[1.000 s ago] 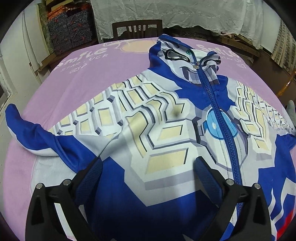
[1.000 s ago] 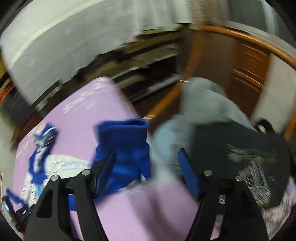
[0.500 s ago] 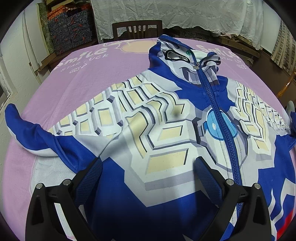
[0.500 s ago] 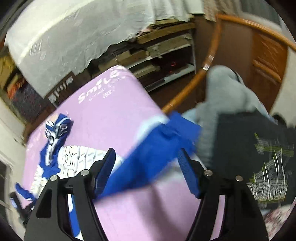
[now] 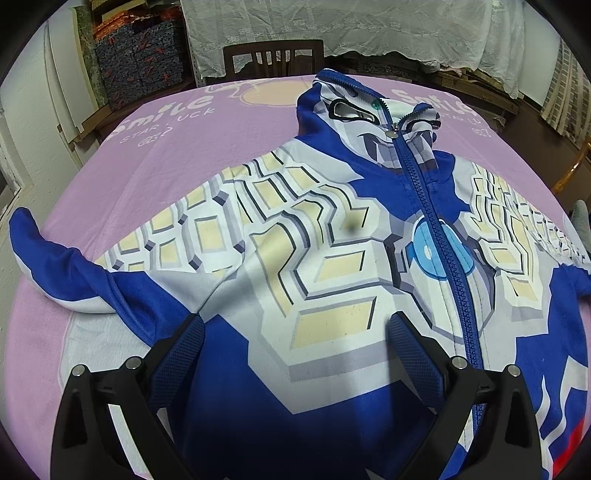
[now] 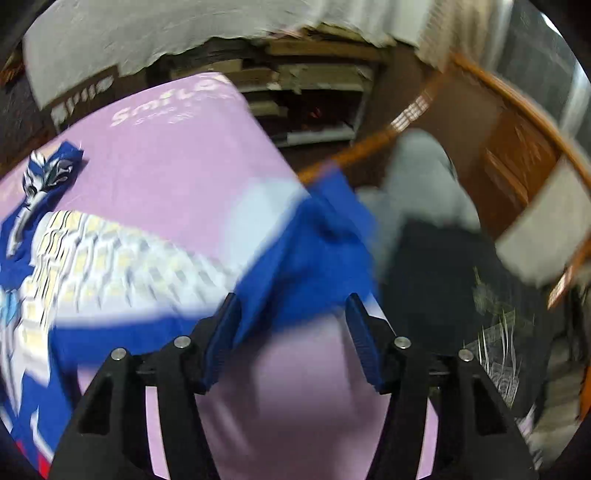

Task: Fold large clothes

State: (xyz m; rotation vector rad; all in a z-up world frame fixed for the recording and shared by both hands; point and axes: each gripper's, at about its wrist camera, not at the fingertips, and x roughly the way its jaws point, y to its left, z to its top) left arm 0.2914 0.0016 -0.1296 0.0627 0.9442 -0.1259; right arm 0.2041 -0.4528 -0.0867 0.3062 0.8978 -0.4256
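Note:
A blue, white and cream zip-up hooded jacket [image 5: 314,258] lies face up on the pink sheet [image 5: 166,147], hood [image 5: 362,114] at the far end and left sleeve [image 5: 55,266] stretched out to the left. My left gripper [image 5: 295,321] hovers open over the jacket's lower front, its pads apart from the cloth. In the blurred right wrist view the jacket's right sleeve ends in a blue cuff [image 6: 314,251] by the sheet's [image 6: 166,166] right edge. My right gripper [image 6: 292,301] sits just short of it. Its jaws are closing, the cuff partly between the fingertips but not pressed.
A dark wooden chair [image 5: 273,55] stands behind the table's far end under a white lace cloth [image 5: 369,29]. Right of the table lie a grey garment [image 6: 421,177] and a black printed one [image 6: 443,277], with a curved wooden rail [image 6: 517,103] behind.
The right gripper has swung down and left toward the blue cuff and its jaws have narrowed. The sleeve now lies stretched toward the table's right edge. The left gripper has not moved.

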